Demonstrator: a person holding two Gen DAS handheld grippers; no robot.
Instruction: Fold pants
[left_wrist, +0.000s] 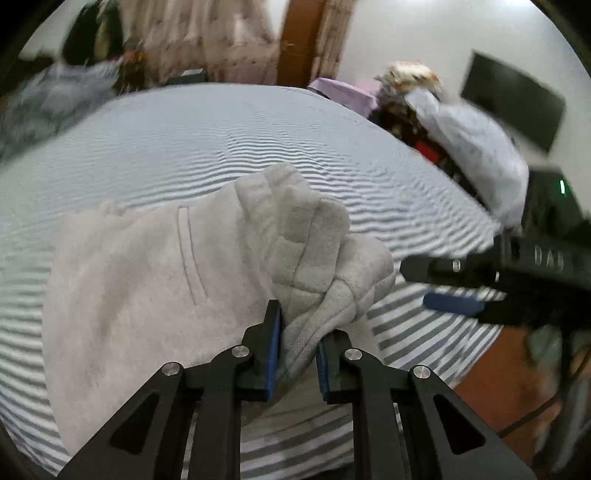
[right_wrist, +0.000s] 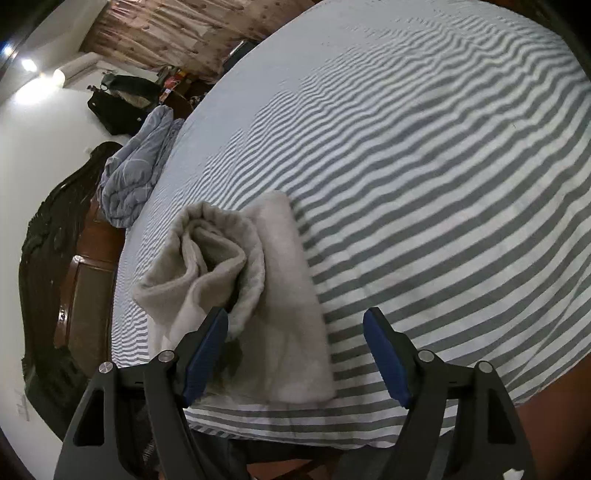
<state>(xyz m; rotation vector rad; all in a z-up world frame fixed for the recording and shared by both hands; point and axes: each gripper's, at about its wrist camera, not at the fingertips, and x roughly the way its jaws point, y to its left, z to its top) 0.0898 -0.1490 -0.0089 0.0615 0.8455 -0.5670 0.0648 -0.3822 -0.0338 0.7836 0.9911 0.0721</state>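
1. The pants (left_wrist: 155, 280), pale grey fleece, lie bunched and partly folded at the near edge of the striped bed sheet (left_wrist: 207, 136), one thick end lifted off it.
2. The left gripper (left_wrist: 298, 325) has its jaws nearly closed, pinching that bundled end.
3. The right gripper (right_wrist: 295, 325) stands wide apart and empty, just near of the cloth.
4. Judged step: carrying a fold over. Next, lay the held end squarely down, then release.

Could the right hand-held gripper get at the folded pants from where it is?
Probably yes: the right hand-held gripper stands open just above the pants on the striped bed, with nothing between. The left hand-held gripper grips one bunched end.
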